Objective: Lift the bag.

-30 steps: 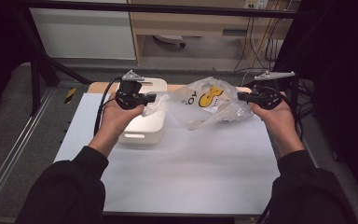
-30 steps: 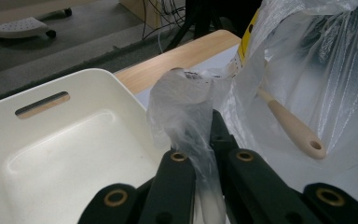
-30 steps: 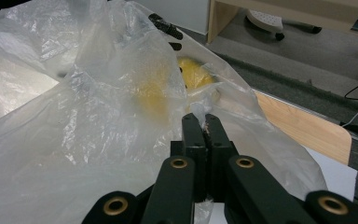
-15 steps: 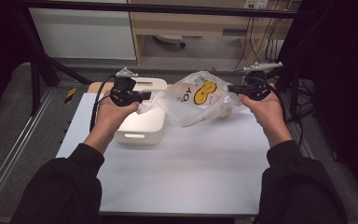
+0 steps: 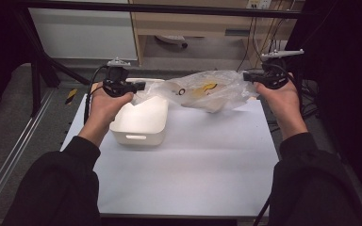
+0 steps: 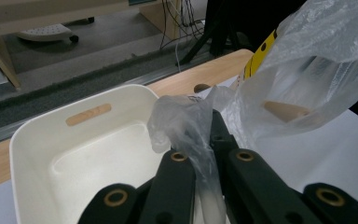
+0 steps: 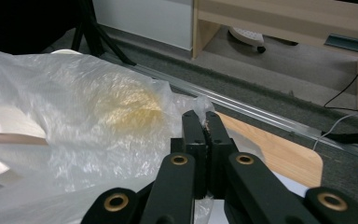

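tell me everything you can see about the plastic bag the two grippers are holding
The plastic bag is thin, clear and crinkled, with a yellow print and black marks on it. It hangs stretched between the left gripper and the right gripper, each with its jaws shut on a bunched edge. It is lifted above the far side of the white table, beside the white bin. Inside, a light wooden stick-like piece shows through the film.

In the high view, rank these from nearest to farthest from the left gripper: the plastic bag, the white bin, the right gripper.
1. plastic bag: its end is pinched in the left gripper.
2. white bin: just below and beside that gripper, at the table's left.
3. right gripper: farthest, holding the bag's other end on the right.
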### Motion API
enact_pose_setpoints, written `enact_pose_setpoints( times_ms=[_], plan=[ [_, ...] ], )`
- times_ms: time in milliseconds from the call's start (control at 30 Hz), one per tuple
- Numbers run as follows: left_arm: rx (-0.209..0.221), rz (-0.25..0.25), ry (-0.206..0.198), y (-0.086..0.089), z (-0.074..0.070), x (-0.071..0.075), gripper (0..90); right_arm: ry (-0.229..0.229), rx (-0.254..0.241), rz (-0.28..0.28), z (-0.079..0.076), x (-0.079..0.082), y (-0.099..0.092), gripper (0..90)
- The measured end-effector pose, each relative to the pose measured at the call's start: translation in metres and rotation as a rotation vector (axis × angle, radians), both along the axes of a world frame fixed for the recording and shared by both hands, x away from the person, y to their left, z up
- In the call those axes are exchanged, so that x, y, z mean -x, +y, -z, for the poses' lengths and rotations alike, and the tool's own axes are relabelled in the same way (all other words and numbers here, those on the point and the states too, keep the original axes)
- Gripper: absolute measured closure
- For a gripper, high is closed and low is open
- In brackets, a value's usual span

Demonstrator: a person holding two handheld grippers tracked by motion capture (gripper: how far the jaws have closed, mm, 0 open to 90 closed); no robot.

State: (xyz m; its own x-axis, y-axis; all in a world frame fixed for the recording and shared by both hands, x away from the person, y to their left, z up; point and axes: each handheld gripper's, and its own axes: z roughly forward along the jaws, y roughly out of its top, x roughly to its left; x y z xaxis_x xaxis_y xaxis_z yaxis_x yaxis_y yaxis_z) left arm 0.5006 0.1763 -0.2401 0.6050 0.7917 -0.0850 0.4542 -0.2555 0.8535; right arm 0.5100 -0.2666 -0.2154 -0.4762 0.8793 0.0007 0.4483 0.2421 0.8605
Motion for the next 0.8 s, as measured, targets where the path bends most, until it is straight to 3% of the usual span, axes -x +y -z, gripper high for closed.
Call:
enact_pose_setpoints(
  times_ms=[400, 800],
  plan=[
    [0.045, -0.034, -0.081, 0.000, -0.026, -0.002, 90.0, -0.039, 0.012, 0.021, -0.022, 0.000, -0.008, 90.0],
    [0.039, -0.007, -0.047, 0.002, -0.020, 0.005, 90.0, -0.021, 0.018, 0.021, -0.020, -0.001, -0.011, 90.0]
  ],
)
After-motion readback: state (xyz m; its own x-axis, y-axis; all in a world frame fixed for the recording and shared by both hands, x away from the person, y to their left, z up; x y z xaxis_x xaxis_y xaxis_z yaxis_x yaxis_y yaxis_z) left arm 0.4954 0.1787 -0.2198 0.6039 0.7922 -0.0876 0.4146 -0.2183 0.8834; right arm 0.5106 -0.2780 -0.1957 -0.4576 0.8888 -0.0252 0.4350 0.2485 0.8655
